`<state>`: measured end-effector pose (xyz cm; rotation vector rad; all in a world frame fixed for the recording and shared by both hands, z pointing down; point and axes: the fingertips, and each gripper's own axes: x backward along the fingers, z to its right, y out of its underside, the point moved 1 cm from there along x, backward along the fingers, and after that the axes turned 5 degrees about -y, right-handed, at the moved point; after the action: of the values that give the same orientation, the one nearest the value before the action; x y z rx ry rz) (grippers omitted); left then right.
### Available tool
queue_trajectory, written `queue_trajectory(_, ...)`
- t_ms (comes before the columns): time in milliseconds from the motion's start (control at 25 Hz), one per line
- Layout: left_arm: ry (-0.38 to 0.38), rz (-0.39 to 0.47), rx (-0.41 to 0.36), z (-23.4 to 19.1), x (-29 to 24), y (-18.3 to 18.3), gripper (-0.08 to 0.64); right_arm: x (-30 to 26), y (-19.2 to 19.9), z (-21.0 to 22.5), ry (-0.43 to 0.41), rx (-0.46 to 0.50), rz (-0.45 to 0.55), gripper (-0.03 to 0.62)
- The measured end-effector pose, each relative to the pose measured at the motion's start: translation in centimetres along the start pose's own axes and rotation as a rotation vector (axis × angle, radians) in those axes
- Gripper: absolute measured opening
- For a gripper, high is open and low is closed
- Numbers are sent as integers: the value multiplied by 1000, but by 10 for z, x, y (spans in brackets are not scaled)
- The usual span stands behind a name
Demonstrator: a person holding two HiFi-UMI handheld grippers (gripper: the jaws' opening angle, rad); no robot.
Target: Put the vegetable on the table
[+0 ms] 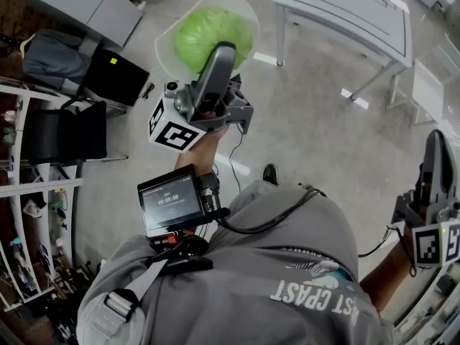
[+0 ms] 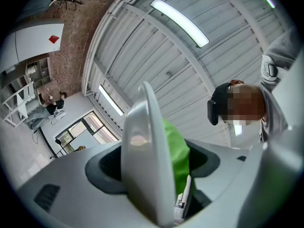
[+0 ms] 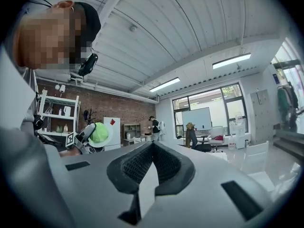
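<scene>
Vegetable first: a round green head, sitting in a white plate that is held up in the air over the floor, not on any surface. My left gripper has it. In the left gripper view the plate stands edge-on between the jaws with the green pressed against its right side, so I read one jaw as bearing on the vegetable and the other on the back of the plate, clamping the two together. The right gripper hangs low at my right side with its jaws pressed together and nothing between them.

I judge this to be the carry: the load is picked up and not yet delivered. The white table stands well apart from the plate, ahead and to the right in the head view, and the part of its top that I can see is bare.

Next I would swing the left gripper toward that tabletop, keep the plate level so the round head cannot roll off, lower it until the plate rests flat, and only then spread the jaws.
</scene>
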<state>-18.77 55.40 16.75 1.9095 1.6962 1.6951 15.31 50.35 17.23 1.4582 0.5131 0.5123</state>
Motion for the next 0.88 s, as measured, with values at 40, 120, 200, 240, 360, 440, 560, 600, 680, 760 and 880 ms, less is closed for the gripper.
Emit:
queue_trajectory(40,3,-1,-2,-1,1,-2,340,-1,0,-4,0,-1,3,6)
queue_trajectory(120,11,-1,4,-2,1,-5,340,-1,-3,-8,2,-5,7,6)
queue_trajectory(200,22,-4,14,-2,-4,-9,339,1,-6,-6,14,-18,10,6)
queue_trajectory(240,26,-7,18,-2,-7,-8,340,2,-8,-5,21,-19,10,6)
queue_trajectory(360,31,-15,36,0,-14,3,339,5,-11,1,33,0,-1,6)
queue_trajectory(440,31,-16,52,2,-21,14,339,10,-6,12,37,-13,-6,6)
queue_trajectory(560,28,-20,59,6,-32,30,340,13,-1,31,26,-37,0,6)
queue_trajectory(600,26,-18,64,8,-36,34,340,14,0,36,21,-41,1,6)
queue_trajectory(680,18,-8,74,13,-42,41,339,16,0,47,9,-46,1,6)
queue_trajectory(760,11,-1,73,19,-49,49,339,19,-1,61,-8,-52,0,6)
queue_trajectory(880,4,9,46,26,-64,60,339,19,-2,82,-41,-64,1,6)
